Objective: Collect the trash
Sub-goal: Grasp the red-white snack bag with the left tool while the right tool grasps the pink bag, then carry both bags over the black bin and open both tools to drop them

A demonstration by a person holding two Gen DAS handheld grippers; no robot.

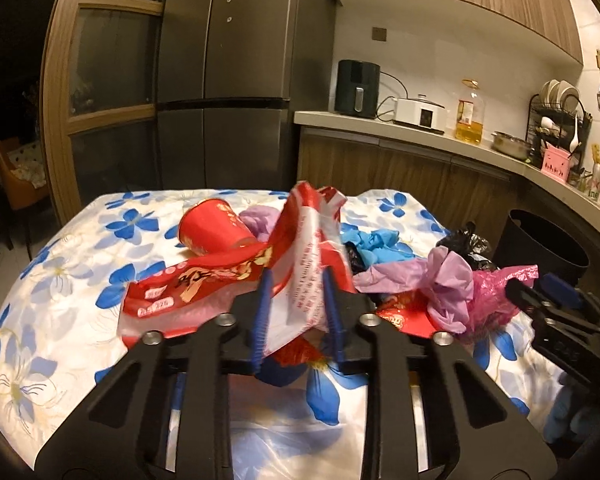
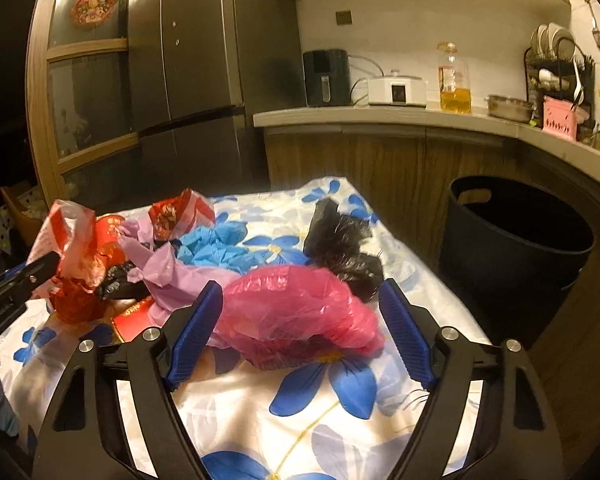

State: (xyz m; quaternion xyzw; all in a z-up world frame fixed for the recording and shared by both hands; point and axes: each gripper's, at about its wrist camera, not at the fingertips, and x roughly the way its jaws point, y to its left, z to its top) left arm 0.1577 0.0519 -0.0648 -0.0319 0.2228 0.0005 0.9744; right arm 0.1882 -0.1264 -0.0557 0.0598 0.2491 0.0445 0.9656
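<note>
Trash lies heaped on a table under a blue-flowered cloth [image 1: 60, 280]. My left gripper [image 1: 298, 280] is shut on a crumpled red and white plastic bag [image 1: 312, 248], which stands up between its blue pads. In the right wrist view my right gripper [image 2: 300, 292] is open around a pink plastic bag [image 2: 296, 308]; the bag lies between the fingers without being pinched. A black bag [image 2: 340, 244], blue gloves [image 2: 216, 248], a purple bag [image 2: 172, 276] and a red paper cup [image 1: 212, 228] lie further back in the heap.
A black bin [image 2: 516, 248] stands on the floor to the right of the table. Behind are a dark fridge [image 1: 228, 80] and a counter [image 1: 420, 132] with appliances, an oil bottle and a dish rack. A blue-gloved hand [image 1: 568, 412] shows at the lower right.
</note>
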